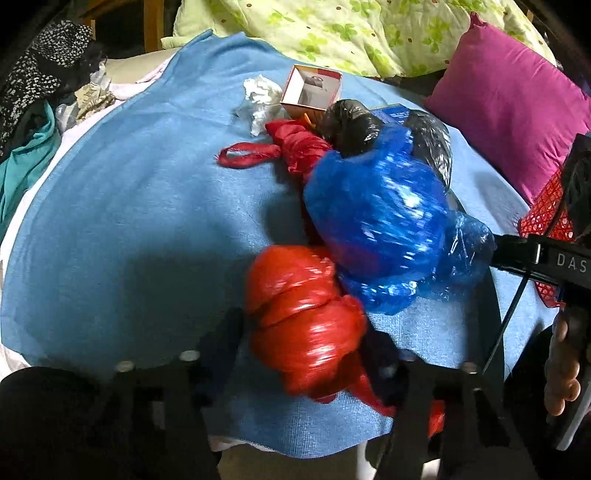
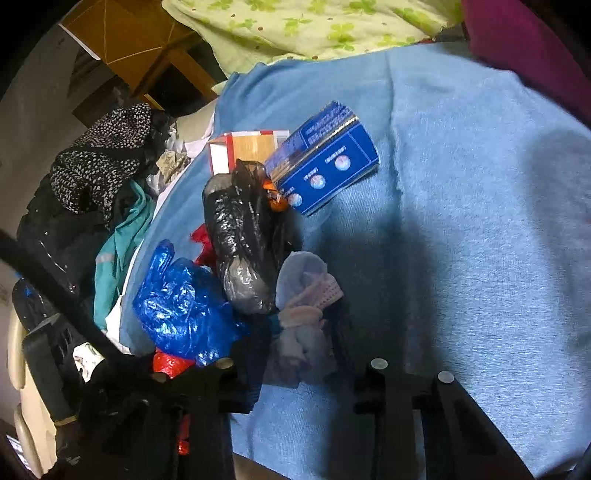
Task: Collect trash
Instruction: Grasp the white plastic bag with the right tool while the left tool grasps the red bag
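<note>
A tied red plastic bag (image 1: 306, 321) lies on the blue blanket (image 1: 129, 221) close to the camera, and my left gripper (image 1: 308, 339) is shut on it, one finger pressing each side. Behind it sit a crumpled blue plastic bag (image 1: 376, 221), black bags (image 1: 351, 125), another red bag (image 1: 295, 147), a white paper wad (image 1: 260, 99) and an open red-and-white carton (image 1: 310, 88). In the right wrist view my right gripper (image 2: 299, 343) is shut on a pale wad of face masks (image 2: 306, 295), beside the black bag (image 2: 243, 243), the blue bag (image 2: 181, 306) and a blue box (image 2: 325, 162).
A magenta pillow (image 1: 509, 96) and a green floral quilt (image 1: 332, 29) border the blanket at the back. Piled clothes (image 2: 99, 162) lie along the left. A red mesh basket (image 1: 543, 214) and a person's hand (image 1: 561, 369) are at the right edge.
</note>
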`<state>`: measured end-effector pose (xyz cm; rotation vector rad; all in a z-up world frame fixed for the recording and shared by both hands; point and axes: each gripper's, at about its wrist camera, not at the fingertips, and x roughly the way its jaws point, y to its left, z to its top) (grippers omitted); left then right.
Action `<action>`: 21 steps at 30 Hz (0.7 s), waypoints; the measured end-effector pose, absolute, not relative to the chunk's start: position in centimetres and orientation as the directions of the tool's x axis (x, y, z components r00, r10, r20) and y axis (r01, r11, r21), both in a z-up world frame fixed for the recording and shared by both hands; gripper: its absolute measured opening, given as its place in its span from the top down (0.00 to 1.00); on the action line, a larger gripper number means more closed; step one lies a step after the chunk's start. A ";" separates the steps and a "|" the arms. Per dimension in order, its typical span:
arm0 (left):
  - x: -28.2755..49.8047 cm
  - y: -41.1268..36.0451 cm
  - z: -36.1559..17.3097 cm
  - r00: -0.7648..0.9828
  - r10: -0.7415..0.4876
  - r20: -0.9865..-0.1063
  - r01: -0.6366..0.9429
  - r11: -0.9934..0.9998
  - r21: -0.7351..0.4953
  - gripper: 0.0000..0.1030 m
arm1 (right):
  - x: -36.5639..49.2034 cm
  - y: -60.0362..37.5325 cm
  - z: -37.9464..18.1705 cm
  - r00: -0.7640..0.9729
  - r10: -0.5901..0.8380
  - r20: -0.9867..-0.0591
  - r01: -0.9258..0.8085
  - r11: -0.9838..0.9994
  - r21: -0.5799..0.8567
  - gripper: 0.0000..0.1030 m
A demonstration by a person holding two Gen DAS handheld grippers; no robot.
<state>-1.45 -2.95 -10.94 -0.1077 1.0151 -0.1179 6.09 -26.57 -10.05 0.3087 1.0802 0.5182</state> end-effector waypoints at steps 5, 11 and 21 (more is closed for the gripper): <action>-1.6 -2.5 -10.8 0.544 -0.154 -0.825 0.045 0.987 -0.155 0.53 | 5.2 -27.7 -9.0 0.420 0.528 -0.738 -0.249 0.849 0.466 0.67; -1.7 -1.8 -9.7 0.588 -0.133 -0.798 0.030 0.989 -0.143 0.54 | 3.8 -29.2 -7.4 0.487 0.510 -0.709 -0.267 0.860 0.436 0.68; -1.9 -1.0 -8.3 0.635 -0.096 -0.767 0.004 0.993 -0.121 0.54 | 2.5 -31.1 -6.4 0.537 0.489 -0.687 -0.270 0.872 0.408 0.68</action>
